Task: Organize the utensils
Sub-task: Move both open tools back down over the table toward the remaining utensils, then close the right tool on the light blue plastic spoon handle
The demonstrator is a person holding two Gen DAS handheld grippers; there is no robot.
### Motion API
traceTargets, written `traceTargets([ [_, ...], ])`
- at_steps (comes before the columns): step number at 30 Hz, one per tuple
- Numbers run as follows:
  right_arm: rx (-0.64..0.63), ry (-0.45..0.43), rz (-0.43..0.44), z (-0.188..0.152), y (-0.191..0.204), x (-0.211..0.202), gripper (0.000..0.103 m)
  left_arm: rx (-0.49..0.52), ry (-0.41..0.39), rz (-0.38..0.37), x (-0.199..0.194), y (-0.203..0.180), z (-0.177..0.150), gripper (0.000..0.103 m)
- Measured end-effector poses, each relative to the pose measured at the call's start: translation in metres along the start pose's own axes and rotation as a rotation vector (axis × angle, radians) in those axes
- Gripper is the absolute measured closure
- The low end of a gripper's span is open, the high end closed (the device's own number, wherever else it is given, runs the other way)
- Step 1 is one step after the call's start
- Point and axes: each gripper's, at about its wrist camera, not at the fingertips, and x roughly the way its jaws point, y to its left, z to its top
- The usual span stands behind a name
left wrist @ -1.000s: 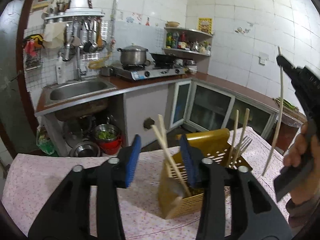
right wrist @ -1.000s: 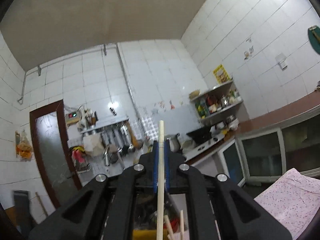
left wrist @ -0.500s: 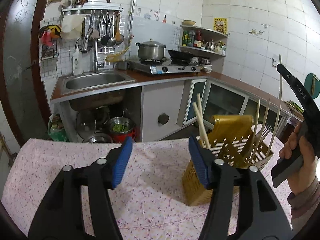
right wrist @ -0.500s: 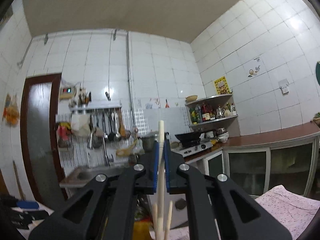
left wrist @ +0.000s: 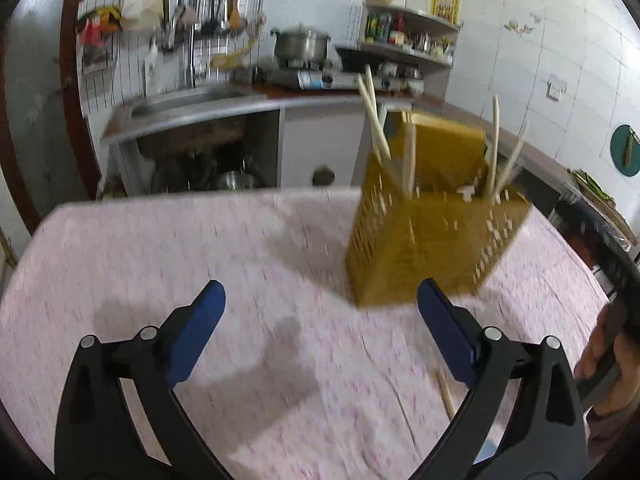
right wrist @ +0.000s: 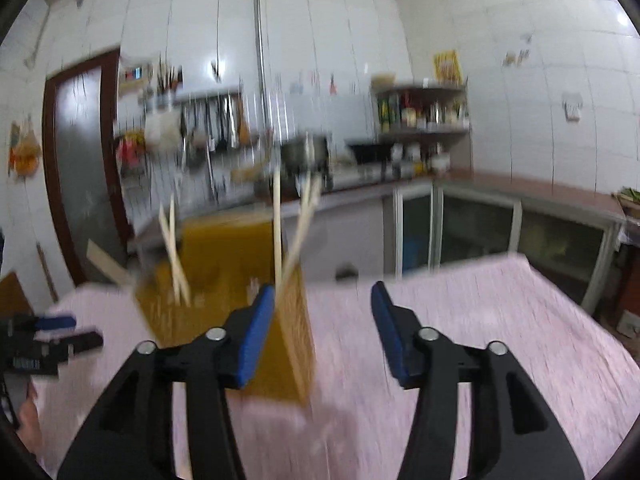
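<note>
The left tongs point(left wrist: 320, 312) hang over the near left part of the bench point(left wrist: 120, 248), which wears a pink speckled cloth; their jaws have just been opening and now stand spread wide with nothing between them. One pale wooden chopstick point(left wrist: 446, 394) lies loose on the cloth near the bench's near edge, just beside their right pad. To take it cleanly, lower the pads to straddle it across its width, near its middle so it does not tip, and close only once both pads flank it. Further right stands the yellow perforated plastic utensil caddy point(left wrist: 432, 240), toward the bench's far right, with several chopsticks point(right wrist: 276, 216) upright in it. The right tongs point(right wrist: 322, 308), just in front of the caddy, have just been opening and hold nothing; keep them off its wall, since a knock could tip it.
</note>
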Motion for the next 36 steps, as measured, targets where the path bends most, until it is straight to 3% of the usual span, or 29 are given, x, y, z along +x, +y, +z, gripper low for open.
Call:
traceTargets([
  [6, 0.010, 0.245, -0.007, -0.049, -0.009, -0.025, 0.043, -0.023, 0.079, 0.012, -0.009, 0.000, -0.042, 0.007],
  [11, 0.036, 0.361, 0.030, -0.074, -0.006, -0.045, 0.040, -0.032, 0.106, 0.046, -0.024, -0.003, -0.067, 0.005],
  [22, -0.052, 0.495, 0.080, -0.112, 0.031, -0.052, 0.037, 0.032, 0.144, 0.092, -0.034, -0.004, -0.104, 0.005],
  [28, -0.050, 0.491, 0.130, -0.112, 0.043, -0.055, 0.037, 0.022, 0.162, 0.090, -0.028, 0.001, -0.106, 0.005],
  [36, -0.116, 0.532, 0.129, -0.119, 0.063, -0.049, 0.038, -0.011, 0.189, 0.064, -0.020, 0.004, -0.108, 0.005],
])
